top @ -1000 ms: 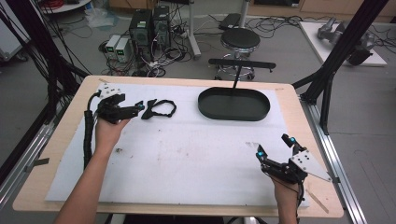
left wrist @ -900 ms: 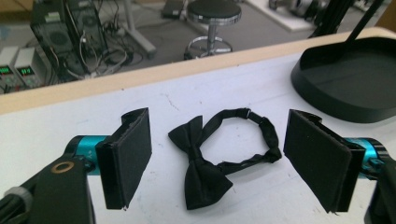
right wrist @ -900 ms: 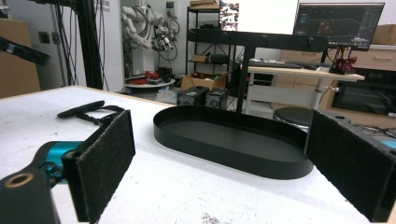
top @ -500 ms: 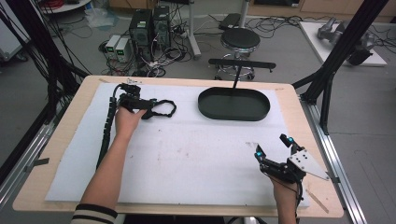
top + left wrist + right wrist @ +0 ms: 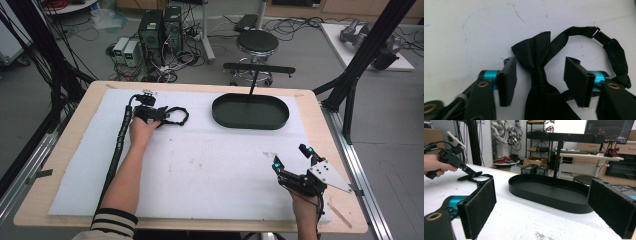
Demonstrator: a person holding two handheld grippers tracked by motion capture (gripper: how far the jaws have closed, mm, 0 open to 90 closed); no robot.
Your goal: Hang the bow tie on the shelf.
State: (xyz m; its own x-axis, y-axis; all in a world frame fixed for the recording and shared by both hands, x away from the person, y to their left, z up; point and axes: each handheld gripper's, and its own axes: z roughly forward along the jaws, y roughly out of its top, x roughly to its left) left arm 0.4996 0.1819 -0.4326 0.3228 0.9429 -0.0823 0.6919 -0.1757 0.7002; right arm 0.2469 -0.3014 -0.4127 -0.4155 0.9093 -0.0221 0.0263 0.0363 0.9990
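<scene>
A black bow tie (image 5: 534,50) with a looped strap (image 5: 584,31) lies flat on the white mat at the far left. My left gripper (image 5: 540,68) is open, one jaw on each side of the tie's knot, with a gap on both sides. From above, the left gripper (image 5: 156,115) sits over the bow tie (image 5: 176,118). My right gripper (image 5: 290,156) stands open near the front right of the mat, holding nothing. In the right gripper view its wide-set pads (image 5: 481,207) frame the black oval tray (image 5: 549,192), and the left gripper (image 5: 470,173) shows far off at the bow tie (image 5: 485,176).
The black oval tray (image 5: 250,121) stands at the back centre-right, with a T-shaped black stand (image 5: 257,70) rising from its far side. The white mat (image 5: 210,160) covers most of the wooden table (image 5: 85,107). A stool and computer cases are on the floor beyond.
My left gripper has travelled right from the far-left corner to the bow tie and now has its jaws either side of the knot. The right gripper has stayed put.
</scene>
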